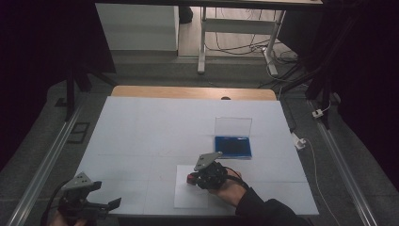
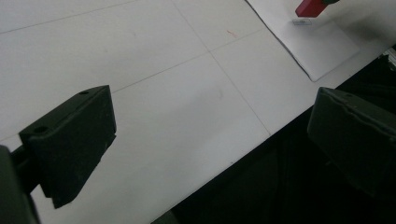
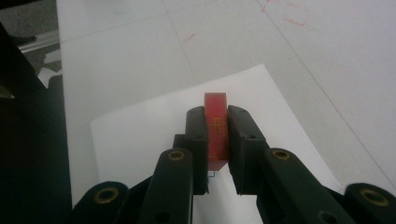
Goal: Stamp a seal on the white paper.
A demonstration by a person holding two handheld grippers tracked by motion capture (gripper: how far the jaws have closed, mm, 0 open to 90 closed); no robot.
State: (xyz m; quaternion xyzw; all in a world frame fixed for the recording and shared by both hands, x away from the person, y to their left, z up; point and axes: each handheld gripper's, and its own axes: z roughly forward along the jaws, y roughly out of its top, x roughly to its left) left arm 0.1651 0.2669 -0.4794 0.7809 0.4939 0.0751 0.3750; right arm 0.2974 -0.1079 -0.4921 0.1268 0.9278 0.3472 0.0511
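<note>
A small red block [image 3: 216, 126] with faint lettering on its face is pinched between the two black jaws of my right gripper [image 3: 217, 114], which is shut on it. The block hovers low over a white sheet of paper [image 3: 140, 135] near the table's front. From above, the right gripper [image 1: 193, 179] and the red block [image 1: 190, 178] are over the sheet's [image 1: 190, 197] upper part. My left gripper [image 1: 104, 194] is at the front left corner, open and holding nothing. In its own view the left gripper [image 2: 212, 140] has its jaws wide apart, with the red block [image 2: 310, 7] far off.
A blue pad in a clear case [image 1: 233, 147] with its lid [image 1: 233, 127] standing up lies right of centre, behind the sheet. The white table cover [image 1: 141, 132] ends at a dark front edge [image 2: 243, 158]. Desk legs and cables are on the floor beyond.
</note>
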